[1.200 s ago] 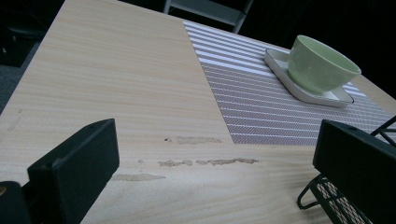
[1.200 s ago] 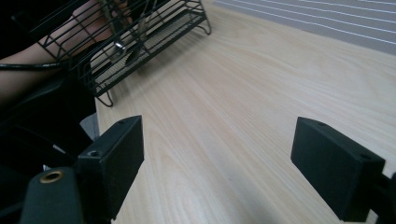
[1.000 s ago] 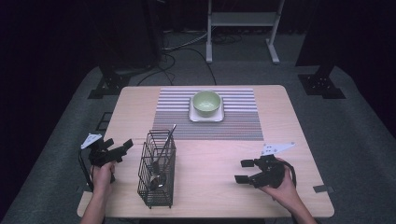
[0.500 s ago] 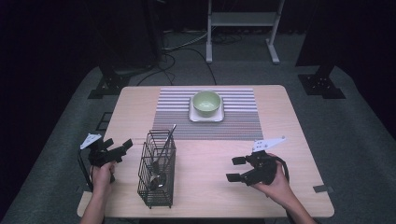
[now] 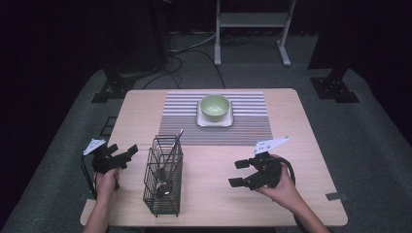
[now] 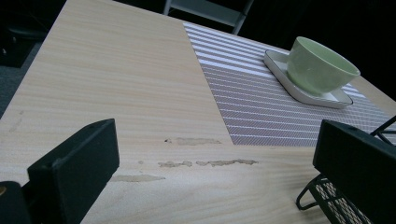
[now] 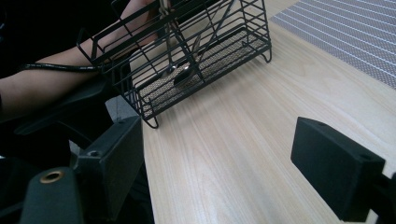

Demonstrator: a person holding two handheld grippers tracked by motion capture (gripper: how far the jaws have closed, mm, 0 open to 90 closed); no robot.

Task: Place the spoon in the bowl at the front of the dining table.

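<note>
The approach seems in hand: the right gripper, jaws wide and empty, points at the basket with its spoon near the counter's front edge. The left gripper, also wide, waits beside it. Next comes reaching in for the spoon.

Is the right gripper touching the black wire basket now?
Apart. In the high view, bare table lies between the right gripper and the wire basket. The right gripper view shows its open jaws short of the basket, nothing between them.
</note>
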